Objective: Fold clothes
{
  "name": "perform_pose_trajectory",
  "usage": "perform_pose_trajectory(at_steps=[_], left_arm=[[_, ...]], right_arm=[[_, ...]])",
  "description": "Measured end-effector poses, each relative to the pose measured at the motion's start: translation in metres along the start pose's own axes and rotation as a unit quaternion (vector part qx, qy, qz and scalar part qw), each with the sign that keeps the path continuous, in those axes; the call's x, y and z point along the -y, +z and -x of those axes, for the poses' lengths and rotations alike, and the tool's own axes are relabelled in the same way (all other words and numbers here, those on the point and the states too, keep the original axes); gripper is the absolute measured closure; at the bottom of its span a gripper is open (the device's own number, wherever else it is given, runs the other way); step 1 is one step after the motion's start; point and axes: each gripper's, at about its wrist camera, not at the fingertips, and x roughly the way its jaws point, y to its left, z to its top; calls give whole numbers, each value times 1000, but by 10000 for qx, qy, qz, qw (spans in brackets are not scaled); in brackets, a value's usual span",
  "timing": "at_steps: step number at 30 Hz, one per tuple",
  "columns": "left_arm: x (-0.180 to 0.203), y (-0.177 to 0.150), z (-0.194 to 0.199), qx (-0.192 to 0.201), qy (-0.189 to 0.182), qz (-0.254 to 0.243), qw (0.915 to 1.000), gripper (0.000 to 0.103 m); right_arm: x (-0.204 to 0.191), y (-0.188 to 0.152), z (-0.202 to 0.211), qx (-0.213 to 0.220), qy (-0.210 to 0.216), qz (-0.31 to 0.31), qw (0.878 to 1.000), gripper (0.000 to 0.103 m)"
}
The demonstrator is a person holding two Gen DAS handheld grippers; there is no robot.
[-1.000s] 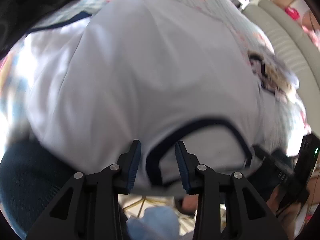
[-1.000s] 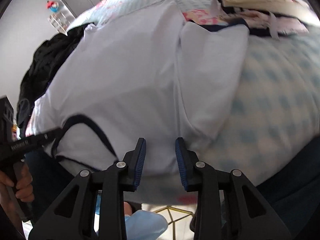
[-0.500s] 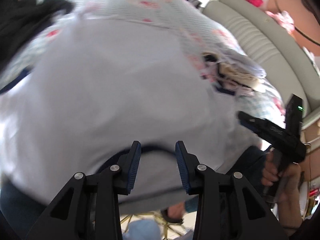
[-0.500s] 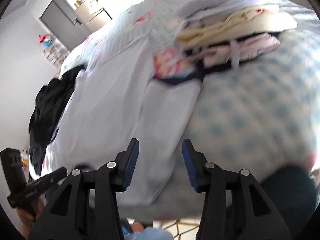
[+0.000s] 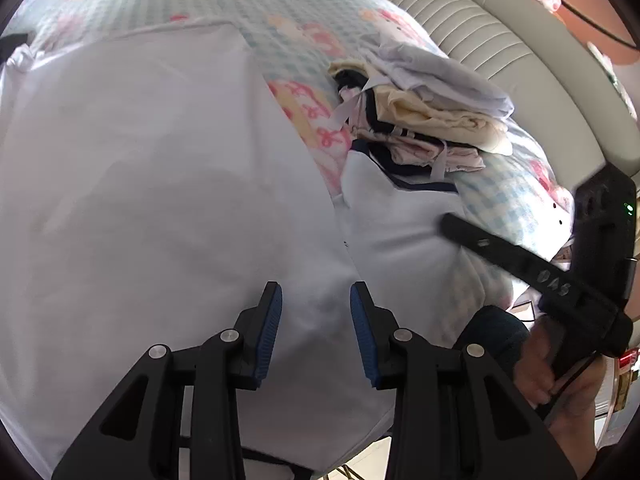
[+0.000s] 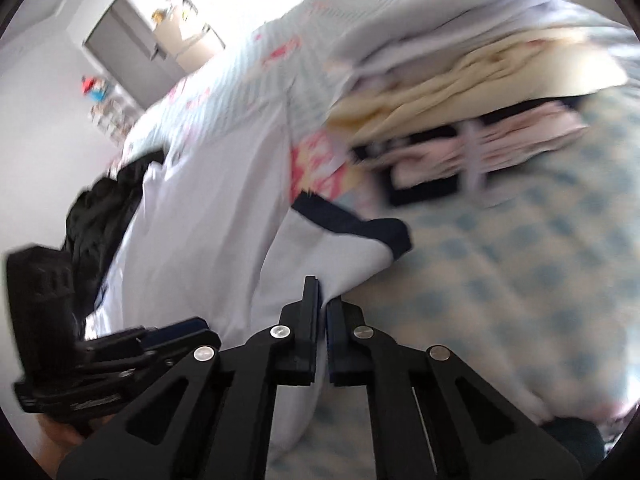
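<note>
On bedspread (image 5: 280, 12), white shirt (image 5: 160, 200), right claw (image 6: 322, 312) pinching its sleeve (image 6: 340, 256)

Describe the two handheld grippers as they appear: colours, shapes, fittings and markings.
Both the left gripper and right gripper are matte black, with triangular cut-out linkages, silver rivets and blue ribbed pads. Seen from the left wrist, the right one's body carries a green light, pale lettering and a thin cable.

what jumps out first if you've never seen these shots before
A big white shirt with navy trim spreads over the checked bedspread, filling most of both views. The right claw is shut on the sleeve's edge; the left claw hangs open over the shirt's body. Behind the sleeve sits a stack of folded clothes.
</note>
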Motion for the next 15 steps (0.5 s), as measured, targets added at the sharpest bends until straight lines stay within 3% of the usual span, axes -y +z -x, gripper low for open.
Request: perform_pose_trajectory(at_steps=[4, 8, 10, 12, 15], left_arm=[[-2, -3, -12, -128, 79, 93, 9998, 66], [5, -2, 3, 313, -235, 120, 9992, 66], [11, 0, 9, 489, -333, 42, 9982, 66], [13, 2, -4, 204, -210, -22, 9996, 66], [9, 1, -32, -376, 167, -46, 9991, 66]], right_arm=[[29, 0, 10, 11, -574, -159, 9982, 102], [38, -4, 12, -243, 61, -356, 9991, 93], [32, -4, 13, -262, 375, -329, 9984, 62], [26, -2, 5, -271, 458, -334, 9980, 54], [19, 0, -20, -389, 196, -507, 9978, 55]])
